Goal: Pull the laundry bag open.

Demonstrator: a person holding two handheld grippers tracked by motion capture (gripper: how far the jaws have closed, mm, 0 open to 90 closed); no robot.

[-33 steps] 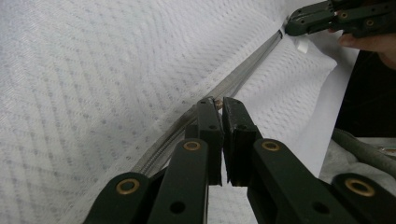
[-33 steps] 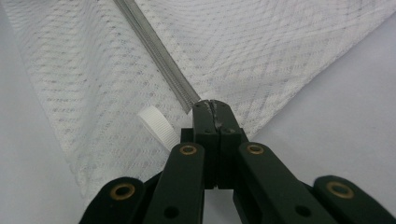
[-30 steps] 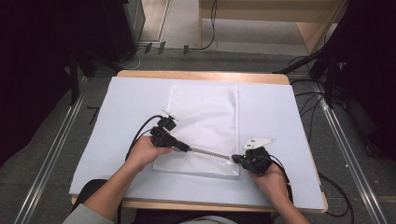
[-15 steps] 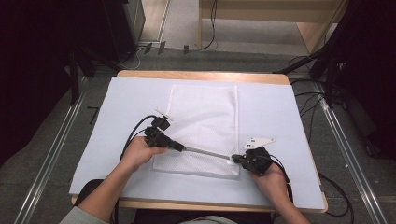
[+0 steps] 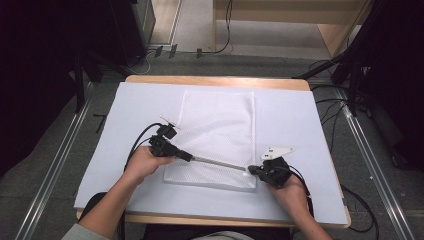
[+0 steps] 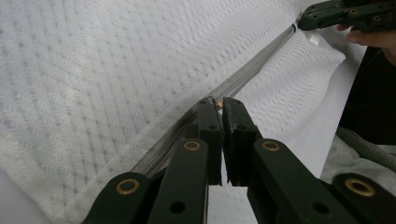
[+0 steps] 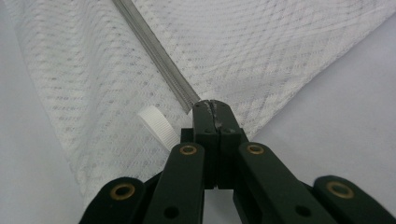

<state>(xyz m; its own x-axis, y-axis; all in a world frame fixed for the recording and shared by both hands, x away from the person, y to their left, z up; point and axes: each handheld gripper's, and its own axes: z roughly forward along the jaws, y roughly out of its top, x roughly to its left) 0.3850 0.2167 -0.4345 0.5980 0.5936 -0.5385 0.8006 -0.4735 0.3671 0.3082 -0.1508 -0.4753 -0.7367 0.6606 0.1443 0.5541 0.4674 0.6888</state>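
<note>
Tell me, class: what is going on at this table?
A person works the zipper along the near edge of a white mesh bag lying flat on the table. The left hand-held gripper is shut on the zipper pull. The right hand-held gripper pinches the zipper's end at the bag's corner, keeping it taut.

White diamond-mesh bag, grey zipper

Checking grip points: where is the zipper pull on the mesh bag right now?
In the left gripper view the zipper pull sits pinched at the left gripper tips, on the zipper near the white mesh bag front-left corner.
</note>
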